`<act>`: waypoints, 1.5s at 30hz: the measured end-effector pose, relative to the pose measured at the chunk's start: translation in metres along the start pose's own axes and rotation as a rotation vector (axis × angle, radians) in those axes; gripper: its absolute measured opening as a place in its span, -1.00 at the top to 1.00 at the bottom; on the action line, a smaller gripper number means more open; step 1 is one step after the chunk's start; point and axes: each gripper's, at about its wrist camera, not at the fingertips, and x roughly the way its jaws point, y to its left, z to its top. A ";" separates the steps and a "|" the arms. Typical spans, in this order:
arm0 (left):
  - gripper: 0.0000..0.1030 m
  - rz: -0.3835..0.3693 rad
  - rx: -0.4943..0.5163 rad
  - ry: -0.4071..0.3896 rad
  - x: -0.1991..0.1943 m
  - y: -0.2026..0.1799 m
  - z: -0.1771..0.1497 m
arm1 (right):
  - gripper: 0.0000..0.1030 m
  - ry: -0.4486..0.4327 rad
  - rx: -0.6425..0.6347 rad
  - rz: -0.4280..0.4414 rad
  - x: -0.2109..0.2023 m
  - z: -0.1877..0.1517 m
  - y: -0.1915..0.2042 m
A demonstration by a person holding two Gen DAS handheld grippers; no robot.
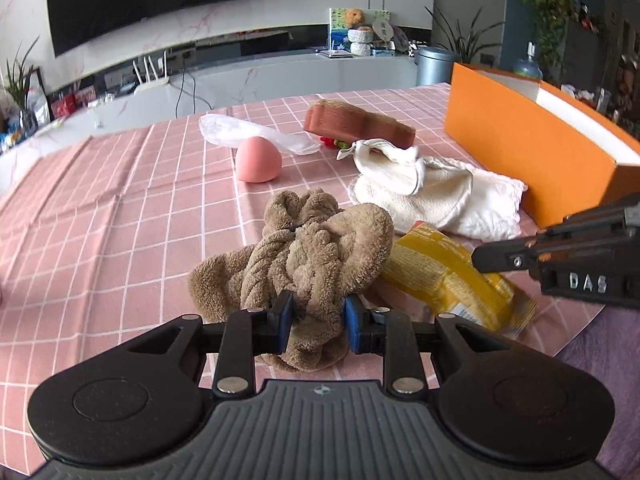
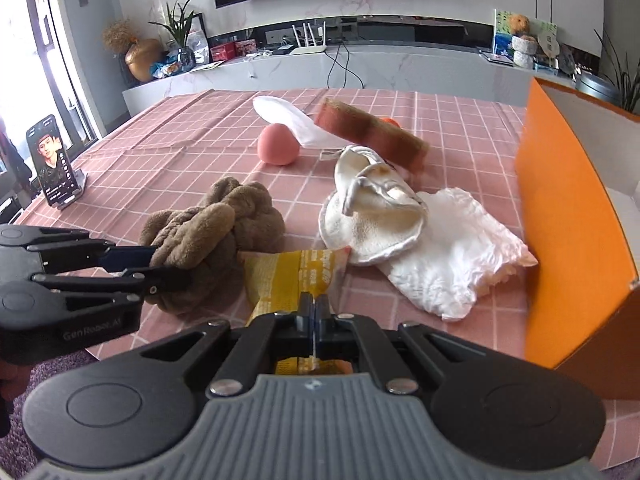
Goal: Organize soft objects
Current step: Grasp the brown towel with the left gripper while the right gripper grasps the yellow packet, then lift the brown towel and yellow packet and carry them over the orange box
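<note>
My left gripper (image 1: 318, 320) is shut on a brown knotted plush towel (image 1: 308, 248) lying on the pink checked tablecloth; from the right wrist view it (image 2: 160, 266) reaches in from the left into the towel (image 2: 216, 236). My right gripper (image 2: 315, 312) is shut on the near edge of a yellow snack packet (image 2: 296, 280); it (image 1: 492, 258) enters the left wrist view from the right over the packet (image 1: 444, 276). A cream cloth pile (image 2: 400, 236) lies beside an orange box (image 2: 576, 216).
A pink ball (image 2: 279, 145), a clear plastic bag (image 2: 288, 118) and a brown sponge-like block (image 2: 372, 132) lie farther back. A phone on a stand (image 2: 56, 160) is at the table's left edge. The table's near edge runs just under both grippers.
</note>
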 end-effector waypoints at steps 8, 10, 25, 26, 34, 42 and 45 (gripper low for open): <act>-0.35 0.057 0.140 -0.036 0.001 -0.018 -0.003 | 0.73 0.005 0.027 0.014 0.000 0.003 0.001; -0.42 0.068 0.177 -0.055 0.003 -0.021 -0.003 | 0.29 0.008 0.024 0.027 0.001 0.003 0.002; -0.36 0.119 0.180 -0.065 0.033 -0.009 -0.006 | 0.05 0.063 0.048 0.047 0.032 0.005 0.007; -0.32 0.117 0.171 -0.065 0.034 -0.008 -0.006 | 0.06 0.062 0.040 0.040 0.033 0.004 0.008; -0.02 0.117 0.113 -0.069 0.033 0.001 -0.005 | 0.21 0.046 -0.018 0.004 0.034 0.001 0.015; 0.10 0.099 0.048 -0.082 0.021 0.004 -0.001 | 0.32 0.030 -0.039 0.001 0.025 0.001 0.017; 0.10 0.088 0.020 -0.087 0.014 0.006 0.001 | 0.32 0.012 -0.045 0.003 0.017 0.003 0.016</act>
